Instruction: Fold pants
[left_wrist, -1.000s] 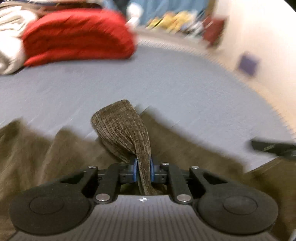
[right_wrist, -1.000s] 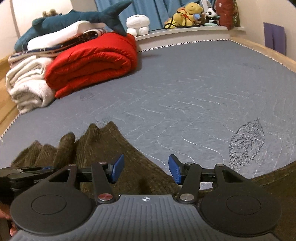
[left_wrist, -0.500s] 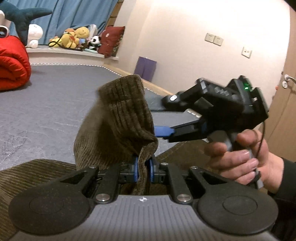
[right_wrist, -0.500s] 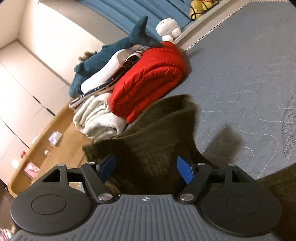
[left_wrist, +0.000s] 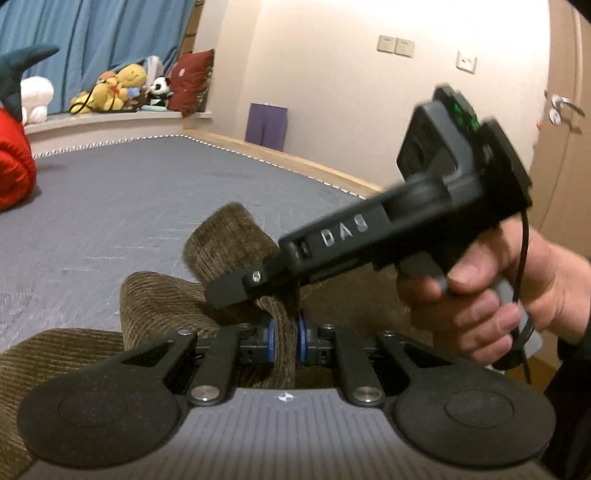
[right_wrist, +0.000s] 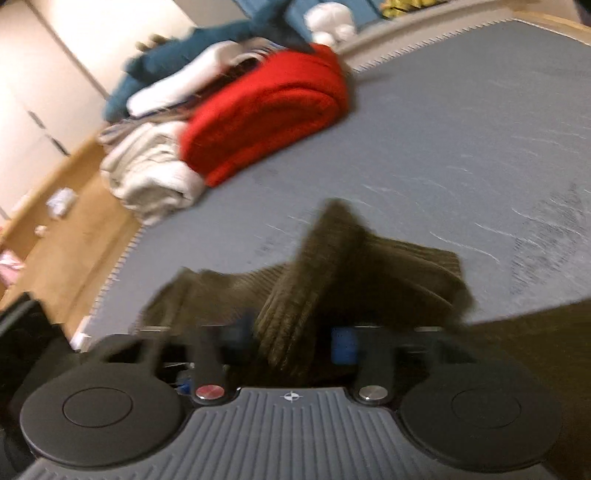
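Clamping a ridge of the brown corduroy pants (left_wrist: 236, 236) above the grey mattress (left_wrist: 129, 206), my left gripper (left_wrist: 283, 341) has its fingers pressed together on the cloth. My right gripper (right_wrist: 291, 339) straddles another fold; motion blur hides whether its fingers grip. Its body reads "DAS".

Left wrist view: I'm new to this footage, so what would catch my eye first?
The right tool, gripped in a hand, cuts across the middle, reaching for the brown corduroy pants. The left tool is clamped on a bunched fold of them at bottom centre. A red blanket glows at the left edge of the grey mattress.
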